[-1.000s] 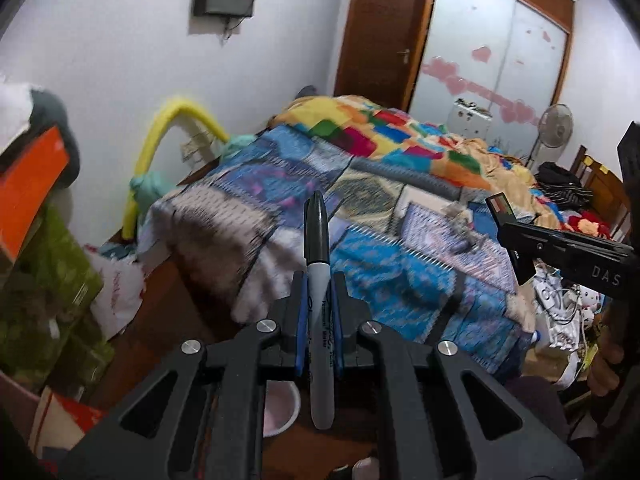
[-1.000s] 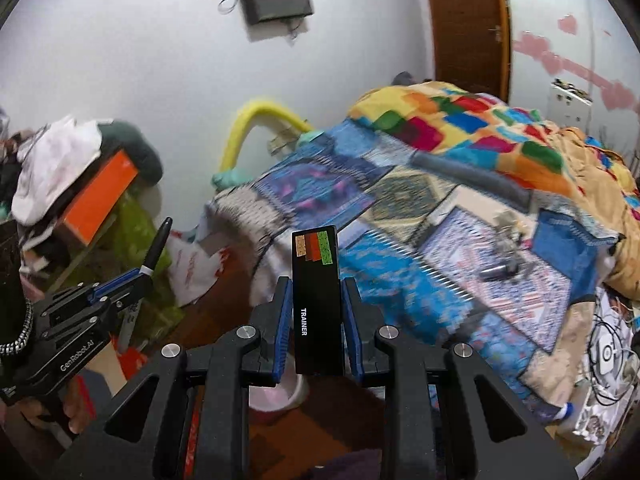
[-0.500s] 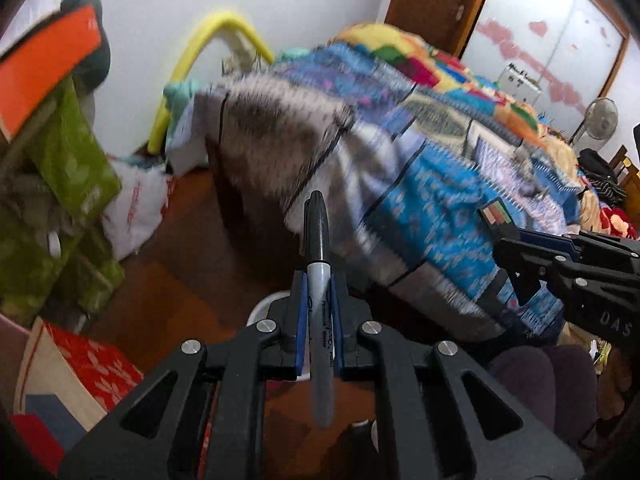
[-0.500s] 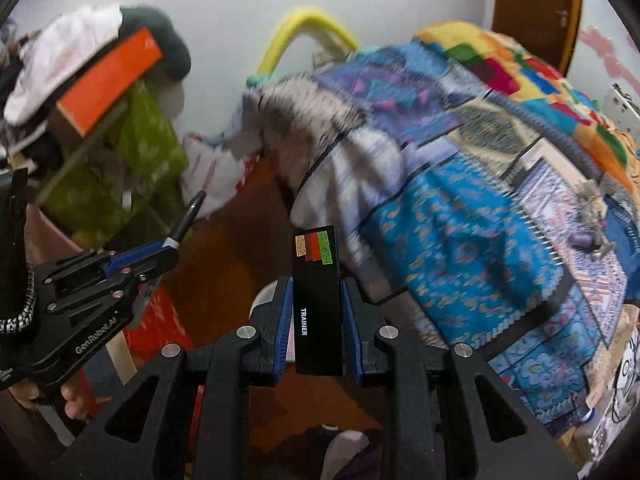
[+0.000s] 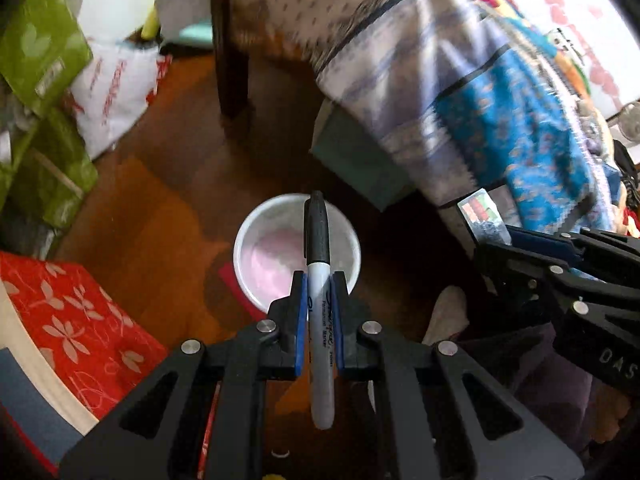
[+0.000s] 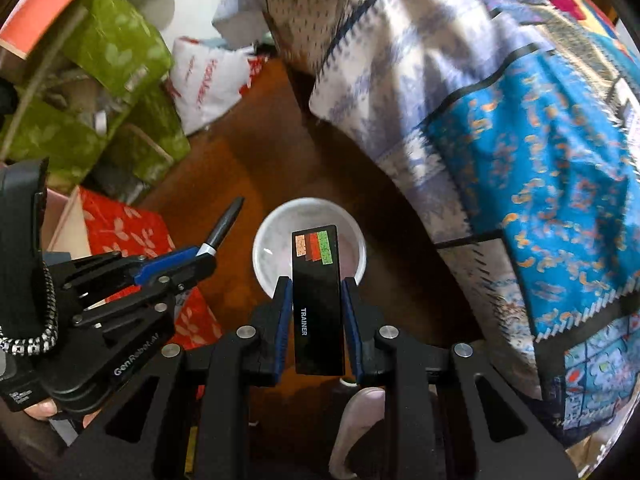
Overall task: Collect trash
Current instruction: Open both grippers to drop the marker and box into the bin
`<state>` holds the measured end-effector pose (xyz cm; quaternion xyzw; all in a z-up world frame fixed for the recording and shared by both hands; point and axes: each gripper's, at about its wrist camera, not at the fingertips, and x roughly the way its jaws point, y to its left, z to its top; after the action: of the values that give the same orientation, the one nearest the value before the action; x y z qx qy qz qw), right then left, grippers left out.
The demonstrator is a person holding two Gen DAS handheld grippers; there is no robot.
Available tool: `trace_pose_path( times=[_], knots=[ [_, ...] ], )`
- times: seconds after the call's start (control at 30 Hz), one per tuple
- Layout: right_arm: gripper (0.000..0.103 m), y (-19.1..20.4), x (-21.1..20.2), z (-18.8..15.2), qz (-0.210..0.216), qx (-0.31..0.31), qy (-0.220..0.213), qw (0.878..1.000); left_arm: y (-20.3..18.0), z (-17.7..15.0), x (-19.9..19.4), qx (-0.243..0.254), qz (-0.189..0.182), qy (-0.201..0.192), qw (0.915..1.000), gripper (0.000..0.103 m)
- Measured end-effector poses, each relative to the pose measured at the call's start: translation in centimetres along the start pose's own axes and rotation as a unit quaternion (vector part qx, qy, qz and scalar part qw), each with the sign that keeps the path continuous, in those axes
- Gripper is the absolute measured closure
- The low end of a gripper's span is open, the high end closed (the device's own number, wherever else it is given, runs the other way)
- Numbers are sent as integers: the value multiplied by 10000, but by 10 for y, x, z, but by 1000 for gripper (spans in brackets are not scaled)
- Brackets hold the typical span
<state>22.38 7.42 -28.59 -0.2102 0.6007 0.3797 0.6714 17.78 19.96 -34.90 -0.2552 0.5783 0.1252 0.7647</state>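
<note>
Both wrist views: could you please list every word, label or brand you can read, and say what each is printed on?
"TRAINER": black flat box with coloured stripes, clamped in the right gripper.
"GenRobot.AI": black body of the left gripper.
"DAS": right gripper's body, left wrist view.
Grey permanent marker barrel script: too small and blurred.
Red print on the white plastic bag: blurred.

Both wrist cameras look steeply down along their fingers at the floor. The 2 views share the white bin (image 5: 256,240) (image 6: 272,232) at centre frame and the bedspread (image 5: 500,100) (image 6: 520,140) upper right.
</note>
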Motion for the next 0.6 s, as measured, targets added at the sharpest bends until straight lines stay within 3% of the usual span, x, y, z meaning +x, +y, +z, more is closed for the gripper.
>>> trace_pose_path(
  times=[0.2,0.3,0.4,0.6],
  knots=[
    [80,0,16,15,218,13,113,9997,5,12,17,-200,-131,193,9995,93],
    [79,-3,20,20,500,146,282,9982,4,19,21,-160,144,252,9994,88],
    [74,-7,20,20,473,244,325,9981,3,19,18,-153,225,192,9994,73],
    [72,-9,12,14,326,140,238,9991,3,15,4,-88,265,53,9996,73]
  ],
)
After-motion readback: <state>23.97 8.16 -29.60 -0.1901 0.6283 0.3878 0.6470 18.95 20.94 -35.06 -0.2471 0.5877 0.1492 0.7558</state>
